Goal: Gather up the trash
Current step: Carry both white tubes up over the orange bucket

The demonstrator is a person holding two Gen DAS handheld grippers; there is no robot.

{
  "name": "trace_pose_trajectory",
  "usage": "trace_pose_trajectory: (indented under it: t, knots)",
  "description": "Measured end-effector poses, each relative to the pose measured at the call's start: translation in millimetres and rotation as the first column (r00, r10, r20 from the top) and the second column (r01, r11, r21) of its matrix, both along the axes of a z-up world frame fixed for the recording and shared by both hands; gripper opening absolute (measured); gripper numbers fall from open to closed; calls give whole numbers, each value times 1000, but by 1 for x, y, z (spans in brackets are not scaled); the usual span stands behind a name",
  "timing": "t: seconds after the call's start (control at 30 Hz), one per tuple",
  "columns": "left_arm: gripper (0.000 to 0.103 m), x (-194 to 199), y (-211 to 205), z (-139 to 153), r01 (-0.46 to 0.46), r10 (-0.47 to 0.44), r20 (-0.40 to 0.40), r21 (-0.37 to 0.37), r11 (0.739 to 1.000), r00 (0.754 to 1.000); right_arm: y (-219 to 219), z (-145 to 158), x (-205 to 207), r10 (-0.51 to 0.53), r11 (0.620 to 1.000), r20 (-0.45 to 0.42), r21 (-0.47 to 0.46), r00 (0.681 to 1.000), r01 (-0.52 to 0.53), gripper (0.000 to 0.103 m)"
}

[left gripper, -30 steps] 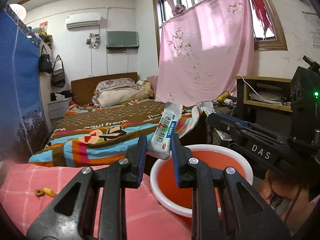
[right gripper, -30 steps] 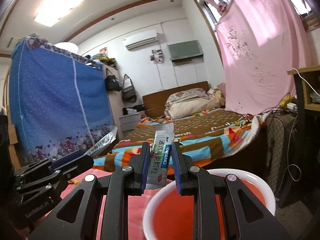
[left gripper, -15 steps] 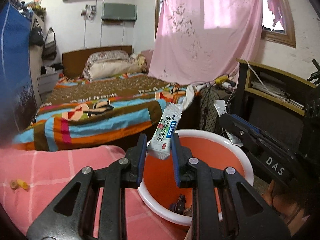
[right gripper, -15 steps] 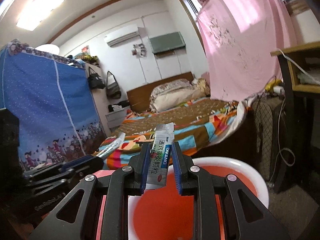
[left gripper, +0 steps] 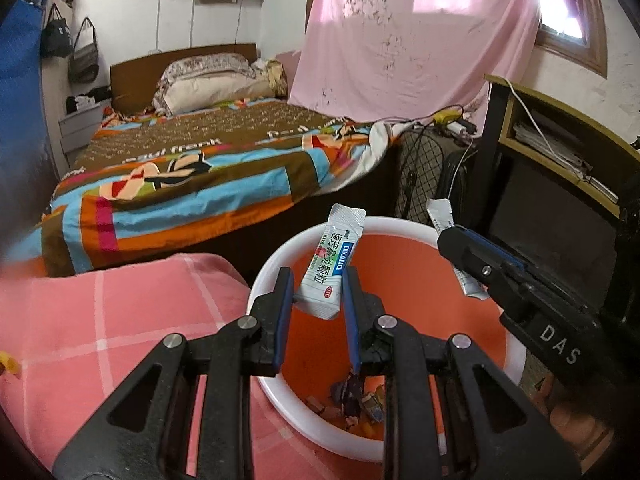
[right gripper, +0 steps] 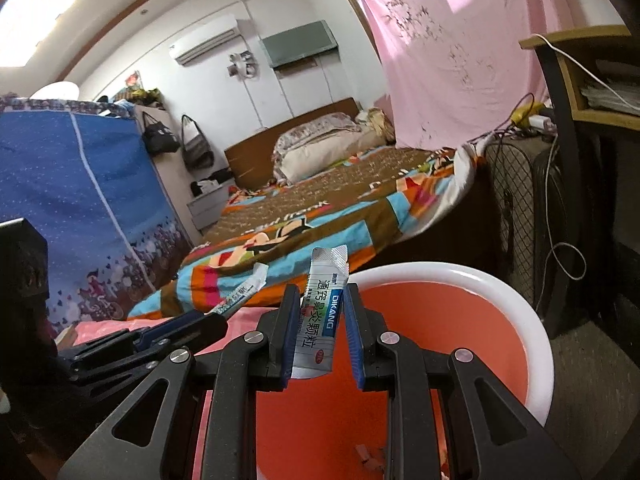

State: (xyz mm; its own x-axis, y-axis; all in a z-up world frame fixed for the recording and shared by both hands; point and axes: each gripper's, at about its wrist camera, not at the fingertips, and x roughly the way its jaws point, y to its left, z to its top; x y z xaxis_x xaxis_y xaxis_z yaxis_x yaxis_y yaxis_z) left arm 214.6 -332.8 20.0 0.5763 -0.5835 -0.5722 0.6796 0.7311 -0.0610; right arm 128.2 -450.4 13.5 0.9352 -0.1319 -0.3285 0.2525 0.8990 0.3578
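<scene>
My left gripper (left gripper: 318, 280) is shut on a white sachet (left gripper: 334, 264) with green and blue print, held upright over the near side of an orange bin with a white rim (left gripper: 400, 225). Scraps of trash (left gripper: 352, 396) lie on the bin's floor. My right gripper (right gripper: 320, 300) is shut on a second sachet (right gripper: 320, 320) of the same kind, above the bin's rim (right gripper: 480, 280). In the left wrist view the right gripper (left gripper: 456, 240) reaches in from the right over the bin. In the right wrist view the left gripper (right gripper: 192, 324) shows at the left with its sachet (right gripper: 244, 288).
A pink checked cloth (left gripper: 120, 320) covers the surface left of the bin, with a small yellow scrap (left gripper: 8, 364) at its edge. Behind stand a bed (left gripper: 200, 168), a dark quilted bag (left gripper: 424, 176), a desk shelf (left gripper: 560, 148) and a blue wardrobe (right gripper: 60, 200).
Both grippers have sunk and tipped downward toward the bin, each still gripping its sachet. The left one shifted right over the bin, so the trash inside now shows.
</scene>
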Motion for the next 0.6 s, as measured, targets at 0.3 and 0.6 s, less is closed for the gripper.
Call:
trace_pose_trajectory:
  t: [0.3,0.6]
  knots:
    - [28,6,-10,-13,3,1,-60,67,998,998,-5,-10,1,-18,999,-46,40,999,20,20]
    - [29,13,-12,-21,-4,15,-114,95,995,993,-9,-17,2,-26,997,-73,76,997,32,21]
